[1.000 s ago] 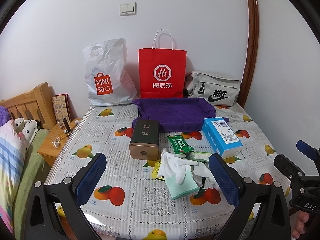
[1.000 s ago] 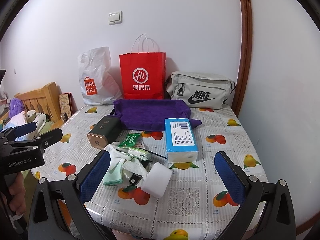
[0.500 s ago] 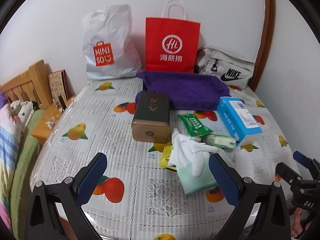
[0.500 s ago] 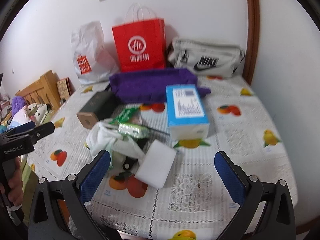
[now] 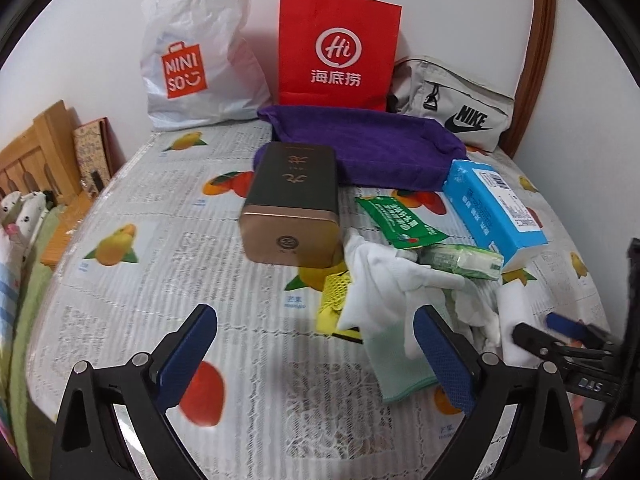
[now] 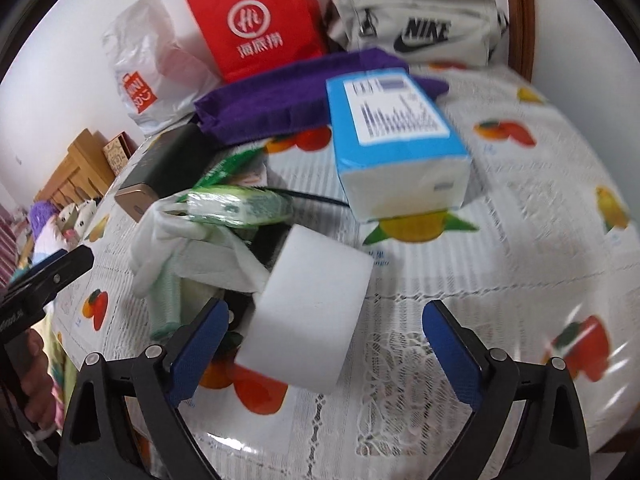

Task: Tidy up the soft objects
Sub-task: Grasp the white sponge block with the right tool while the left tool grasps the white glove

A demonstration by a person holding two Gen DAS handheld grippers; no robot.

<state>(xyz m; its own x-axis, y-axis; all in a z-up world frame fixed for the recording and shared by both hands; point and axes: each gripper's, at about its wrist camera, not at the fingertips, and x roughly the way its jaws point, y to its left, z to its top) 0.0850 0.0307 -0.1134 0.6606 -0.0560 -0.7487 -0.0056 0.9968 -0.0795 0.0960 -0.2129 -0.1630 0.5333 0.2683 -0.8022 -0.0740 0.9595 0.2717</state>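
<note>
1. A table [image 5: 120, 280] with a fruit-print cover carries everything; its far edge meets a white wall.
2. Along that far edge stand a white shopping bag [image 5: 196, 52], a red paper bag [image 5: 338, 48] and a grey pouch [image 5: 452, 104].
3. Just in front of the red paper bag lies a folded purple towel [image 5: 368, 148].
4. A dark tin [image 5: 294, 204] with a gold end lies on its side near the middle of the table, its far end touching the towel.
5. A blue tissue pack [image 6: 394, 136] lies toward the right edge, one end against the towel.
6. The soft things sit in a heap toward the near edge, between the tin and the tissue pack: white gloves [image 5: 384, 280] with pale green cuffs, a green packet [image 5: 400, 224], a small green tissue packet [image 6: 240, 204] and a yellow net [image 5: 334, 296].
7. A white sponge [image 6: 308, 312] lies tilted at the heap's right side, touching the gloves.
8. The left gripper [image 5: 316, 356] hangs above the near edge, jaws apart and empty; its right finger is in front of a glove cuff.
9. The right gripper [image 6: 324, 348] is wide apart and closing, with the sponge's near end between its fingers; the pads do not press on it.
</note>
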